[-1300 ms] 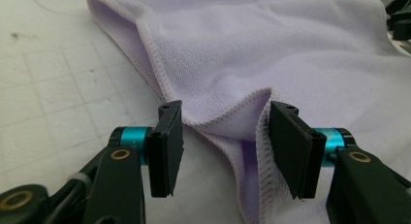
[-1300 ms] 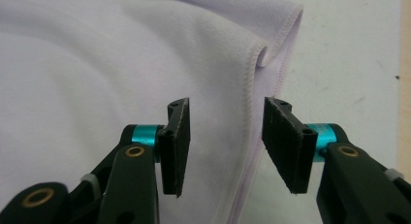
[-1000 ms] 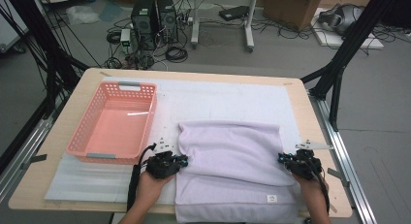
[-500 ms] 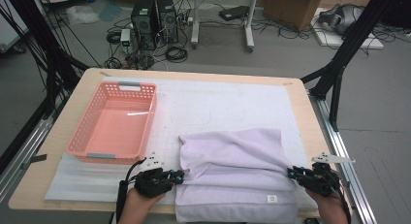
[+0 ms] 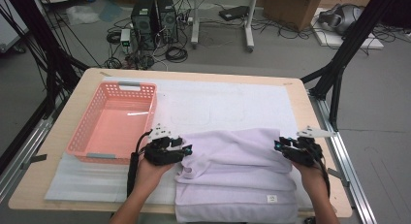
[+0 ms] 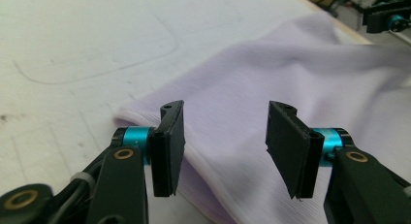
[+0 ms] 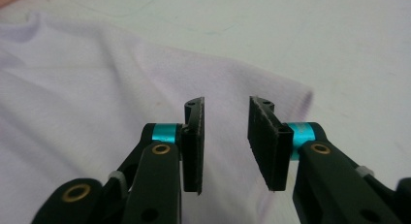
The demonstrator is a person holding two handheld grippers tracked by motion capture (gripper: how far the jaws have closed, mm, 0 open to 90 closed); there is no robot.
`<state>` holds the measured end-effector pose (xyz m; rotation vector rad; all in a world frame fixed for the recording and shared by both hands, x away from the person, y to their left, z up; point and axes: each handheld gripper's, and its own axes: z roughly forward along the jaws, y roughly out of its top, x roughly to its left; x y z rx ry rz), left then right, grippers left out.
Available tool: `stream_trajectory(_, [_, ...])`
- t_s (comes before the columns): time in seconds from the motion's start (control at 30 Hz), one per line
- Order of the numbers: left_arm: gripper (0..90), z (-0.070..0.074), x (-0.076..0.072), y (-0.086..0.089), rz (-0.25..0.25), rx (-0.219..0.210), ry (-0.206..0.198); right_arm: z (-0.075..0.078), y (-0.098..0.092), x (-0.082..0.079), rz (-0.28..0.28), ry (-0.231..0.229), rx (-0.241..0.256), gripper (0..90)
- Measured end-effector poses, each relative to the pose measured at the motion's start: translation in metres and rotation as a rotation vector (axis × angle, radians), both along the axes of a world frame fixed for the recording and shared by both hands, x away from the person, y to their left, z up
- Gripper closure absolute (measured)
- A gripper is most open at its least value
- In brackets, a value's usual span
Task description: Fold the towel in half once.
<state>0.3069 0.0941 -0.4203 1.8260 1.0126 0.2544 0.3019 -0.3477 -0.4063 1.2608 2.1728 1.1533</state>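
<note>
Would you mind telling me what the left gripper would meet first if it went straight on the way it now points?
Most likely the lilac cloth: the left gripper stands open with the folded edge of it between and just ahead of its jaws. Beyond lies more cloth, then the right gripper far off. Its height above the cloth is hard to judge.

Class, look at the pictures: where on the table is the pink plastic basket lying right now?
In the high view, the pink plastic basket sits on the table's left side, on the white mat, just beyond the left gripper and left of the folded lilac cloth.
</note>
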Motion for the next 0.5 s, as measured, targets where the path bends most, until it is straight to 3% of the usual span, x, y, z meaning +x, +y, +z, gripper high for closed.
stream_trajectory(0.1, [48.7,-0.006,0.015,-0.003,0.017,0.023,0.008,-0.014,0.016,0.029,0.043,0.040,-0.076,72.1])
stream_trajectory(0.2, [47.7,-0.012,0.025,-0.006,0.034,0.024,0.020,-0.027,0.027,0.052,0.115,0.074,-0.089,75.3])
stream_trajectory(0.27, [47.1,-0.015,0.028,-0.006,0.046,0.023,0.021,-0.034,0.032,0.064,0.127,0.100,-0.136,76.3])
stream_trajectory(0.3, [47.0,-0.017,0.030,-0.005,0.056,0.022,0.029,-0.034,0.032,0.067,0.125,0.087,-0.128,76.8])
stream_trajectory(0.37, [46.3,-0.020,0.033,-0.005,0.057,0.032,0.042,-0.034,0.029,0.077,0.077,0.077,-0.162,77.1])
stream_trajectory(0.47, [44.5,-0.022,0.035,-0.004,0.072,0.052,0.051,-0.032,0.023,0.083,-0.067,0.035,-0.271,76.2])
stream_trajectory(0.5, [43.6,-0.023,0.036,-0.004,0.079,0.064,0.044,-0.033,0.020,0.084,-0.094,0.035,-0.260,75.7])
